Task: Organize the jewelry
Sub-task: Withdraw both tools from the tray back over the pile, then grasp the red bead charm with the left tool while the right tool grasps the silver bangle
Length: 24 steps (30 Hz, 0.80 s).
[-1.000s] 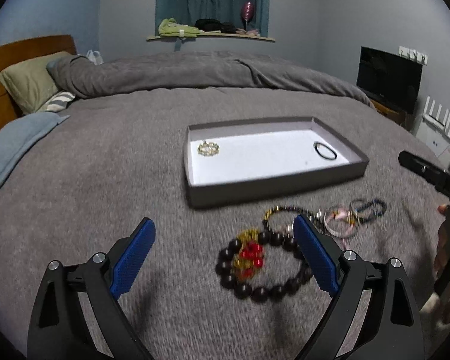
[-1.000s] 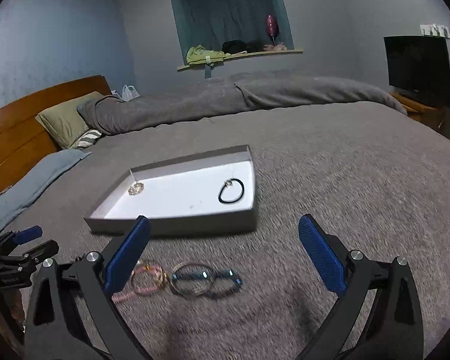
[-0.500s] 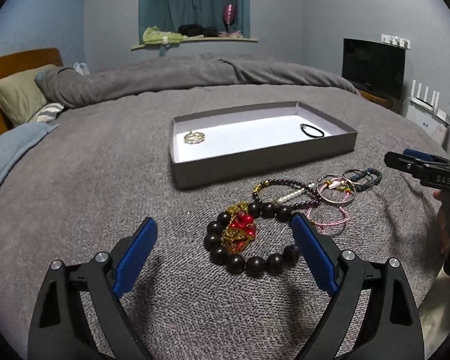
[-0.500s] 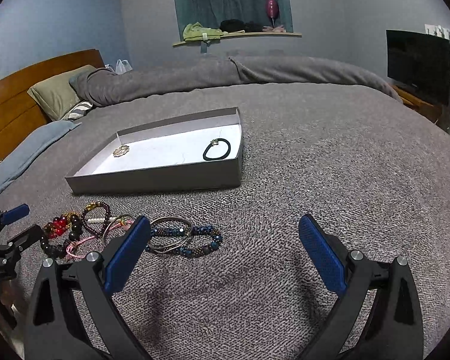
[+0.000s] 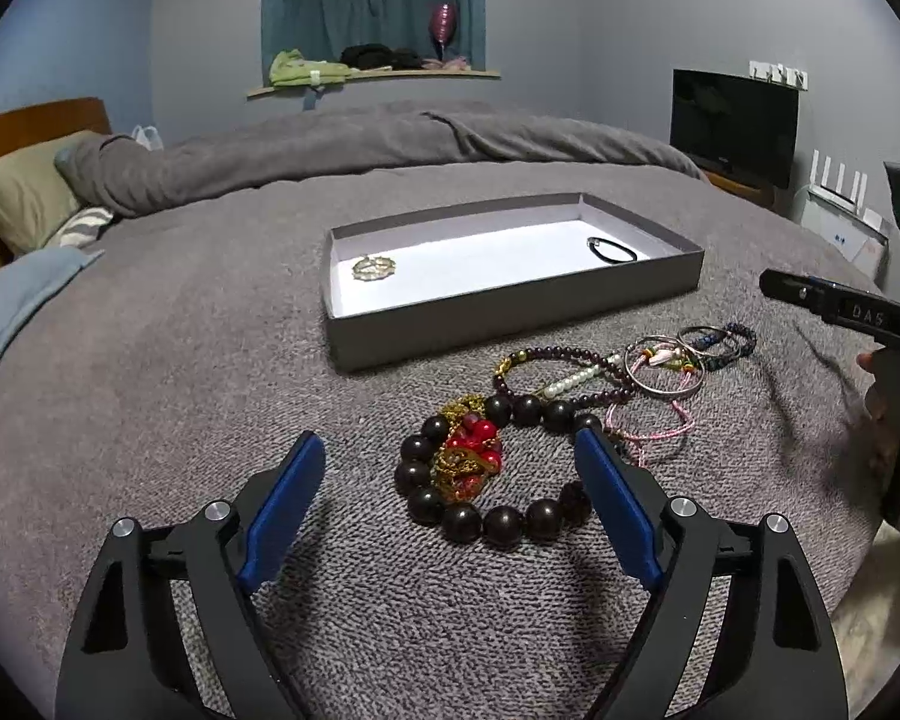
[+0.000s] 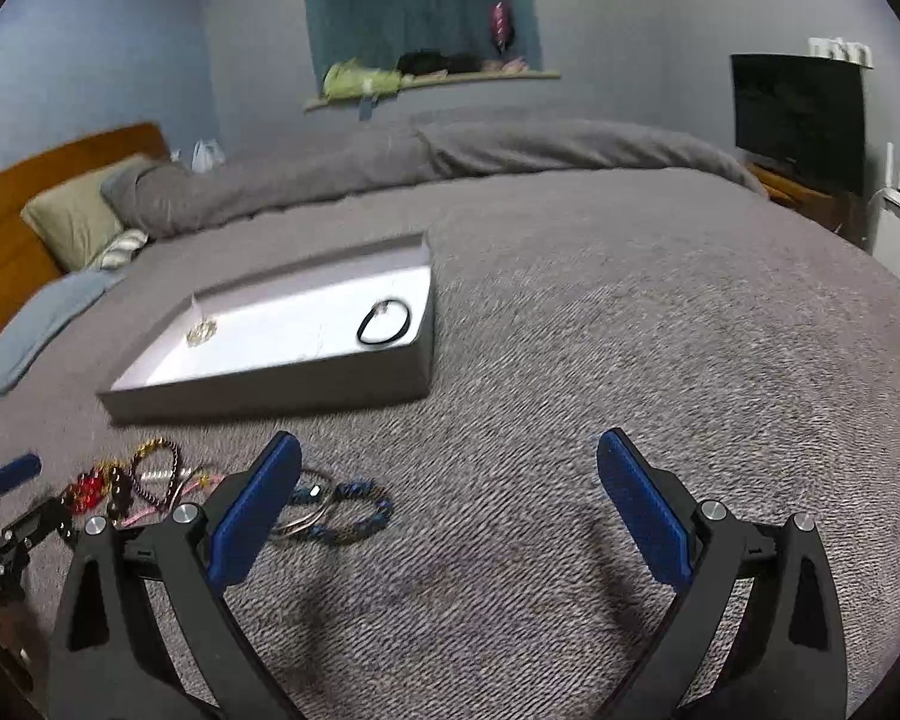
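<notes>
A grey tray (image 5: 510,324) with a white floor lies on the bed and holds a gold piece (image 5: 374,267) and a black hair tie (image 5: 612,250). In front of it lies a pile of jewelry: a large dark bead bracelet (image 5: 486,519) with red and gold charms (image 5: 471,456), a thin maroon bead bracelet (image 5: 564,372), silver bangles (image 5: 666,369), a pink cord (image 5: 648,426) and blue bead bracelets (image 5: 720,342). My left gripper (image 5: 450,456) is open, low over the large bracelet. My right gripper (image 6: 447,468) is open and empty, right of the blue bracelets (image 6: 354,510); the tray (image 6: 282,387) lies beyond it.
The grey bedspread (image 6: 630,330) stretches to the right of the tray. A rolled duvet (image 5: 390,138) and pillows (image 5: 24,192) lie at the back. A TV (image 5: 732,120) stands at the right wall. The right gripper also shows at the right edge of the left wrist view (image 5: 840,312).
My left gripper has come lower and closer to the large bead bracelet. My right gripper has swung right and forward, so the jewelry pile now sits at its left. Both stay open.
</notes>
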Each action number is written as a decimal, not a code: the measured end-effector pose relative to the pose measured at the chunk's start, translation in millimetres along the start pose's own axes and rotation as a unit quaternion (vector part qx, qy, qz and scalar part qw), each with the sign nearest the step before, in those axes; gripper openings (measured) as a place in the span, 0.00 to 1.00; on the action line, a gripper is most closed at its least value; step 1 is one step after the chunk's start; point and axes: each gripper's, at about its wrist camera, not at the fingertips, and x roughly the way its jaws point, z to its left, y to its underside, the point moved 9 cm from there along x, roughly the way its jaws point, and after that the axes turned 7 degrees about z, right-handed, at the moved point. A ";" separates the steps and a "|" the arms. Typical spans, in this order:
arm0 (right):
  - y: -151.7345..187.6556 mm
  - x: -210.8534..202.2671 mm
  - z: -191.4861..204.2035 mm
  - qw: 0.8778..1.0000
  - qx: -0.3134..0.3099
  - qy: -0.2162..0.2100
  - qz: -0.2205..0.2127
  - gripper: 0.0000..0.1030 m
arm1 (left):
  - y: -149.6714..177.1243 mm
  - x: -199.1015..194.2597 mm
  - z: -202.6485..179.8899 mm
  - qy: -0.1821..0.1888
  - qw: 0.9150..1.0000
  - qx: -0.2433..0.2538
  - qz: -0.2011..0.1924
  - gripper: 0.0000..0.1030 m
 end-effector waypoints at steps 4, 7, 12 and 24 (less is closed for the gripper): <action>2.5 -0.2 2.0 1.000 -0.017 -0.009 0.008 0.95 | 1.2 2.4 -2.6 0.002 1.000 0.006 0.007 0.60; 3.5 -0.7 8.3 0.999 -0.020 -0.047 0.015 0.95 | 2.7 4.9 -5.0 0.002 1.000 0.012 0.013 0.50; 3.4 -0.7 10.8 0.999 -0.031 -0.040 0.016 0.95 | 4.6 7.0 -8.0 0.000 1.000 0.025 0.018 0.33; 16.3 8.3 31.1 0.994 -0.066 -0.064 0.051 0.95 | 6.0 15.1 -7.8 -0.016 0.999 0.035 0.028 0.10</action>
